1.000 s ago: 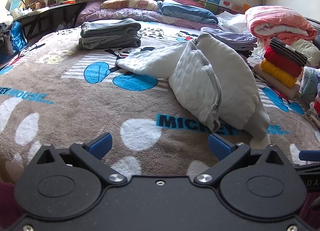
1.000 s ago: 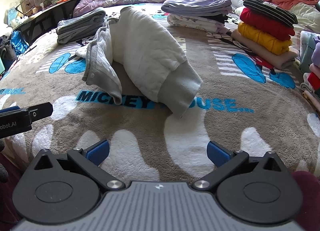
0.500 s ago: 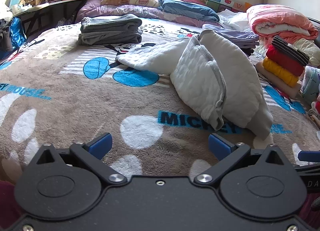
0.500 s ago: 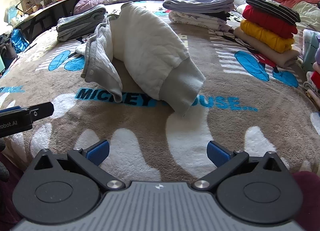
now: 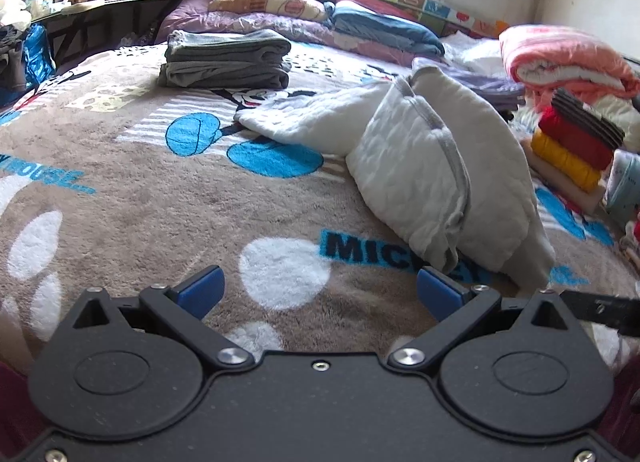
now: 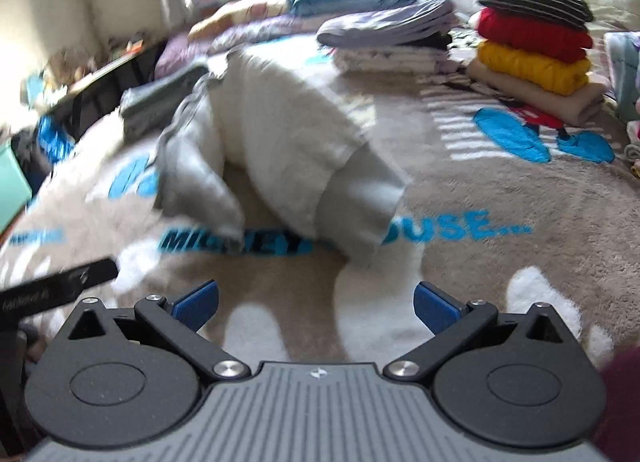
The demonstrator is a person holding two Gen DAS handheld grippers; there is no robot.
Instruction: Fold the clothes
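Two folded stacks (image 6: 532,50) flank the sweatshirt (image 5: 436,166) — blanket (image 5: 120,214) beneath.

The bed blanket (image 5: 132,206) is a thick, fuzzy plush with a matt nap. On it, the pale garment (image 5: 436,166) is soft quilted cloth with a dimpled surface, trimmed in smoother grey ribbed knit — its cuff (image 6: 360,202) looks plain and matt. The grey folded stack (image 5: 226,60) is dull woven cloth. The left gripper (image 5: 320,288) is matt black plastic with shiny metal screws; the right gripper (image 6: 316,304) has a ribbed grey plastic top — both carry blue pads (image 6: 196,302) with a finely textured face
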